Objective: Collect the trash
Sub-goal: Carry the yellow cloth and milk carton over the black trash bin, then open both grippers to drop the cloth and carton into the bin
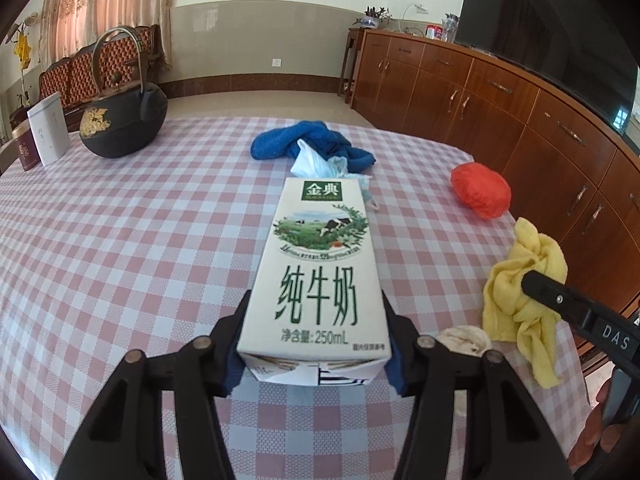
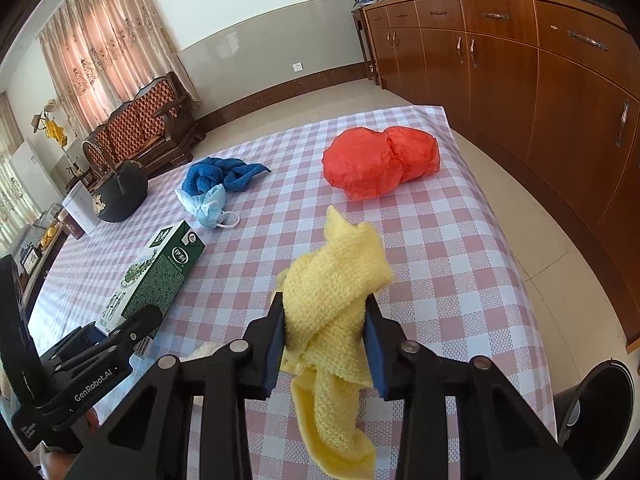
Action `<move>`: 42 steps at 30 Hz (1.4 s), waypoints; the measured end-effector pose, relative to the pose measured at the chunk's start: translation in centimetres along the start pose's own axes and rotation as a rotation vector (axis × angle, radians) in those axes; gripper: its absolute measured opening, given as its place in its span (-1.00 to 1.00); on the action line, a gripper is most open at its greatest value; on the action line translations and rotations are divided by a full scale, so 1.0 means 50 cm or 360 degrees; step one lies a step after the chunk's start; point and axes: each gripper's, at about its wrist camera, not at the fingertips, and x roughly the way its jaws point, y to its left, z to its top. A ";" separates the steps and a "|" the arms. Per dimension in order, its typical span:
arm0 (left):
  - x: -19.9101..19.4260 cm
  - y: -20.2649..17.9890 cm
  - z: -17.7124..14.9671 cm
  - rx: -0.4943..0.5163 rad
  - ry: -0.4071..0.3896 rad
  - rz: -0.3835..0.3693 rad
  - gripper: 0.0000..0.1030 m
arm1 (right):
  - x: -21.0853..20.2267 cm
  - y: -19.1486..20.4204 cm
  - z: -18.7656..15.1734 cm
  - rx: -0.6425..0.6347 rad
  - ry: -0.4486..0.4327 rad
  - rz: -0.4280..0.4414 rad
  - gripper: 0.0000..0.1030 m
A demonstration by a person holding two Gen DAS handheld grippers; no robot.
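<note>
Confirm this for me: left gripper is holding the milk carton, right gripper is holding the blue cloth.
Not quite. The right gripper holds the yellow cloth, as the right wrist view shows; the blue cloth lies on the table farther off. The left gripper does hold the milk carton.

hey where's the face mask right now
The face mask lies crumpled on the checked tablecloth, touching the near edge of the blue cloth. In the left wrist view it sits just beyond the far end of the milk carton.
</note>
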 end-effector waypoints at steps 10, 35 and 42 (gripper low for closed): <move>-0.138 -0.044 0.000 0.0025 -0.0144 -0.0201 0.07 | -0.140 -0.016 -0.014 0.0024 -0.0134 0.0041 -0.27; -0.085 -0.706 -0.216 0.0622 0.0429 -0.1063 0.07 | -0.493 -0.551 -0.274 0.0758 -0.0238 -0.0609 -0.27; 0.005 -0.829 -0.302 0.0744 0.0679 -0.1014 0.07 | -0.474 -0.740 -0.349 0.1075 -0.0084 -0.0537 -0.27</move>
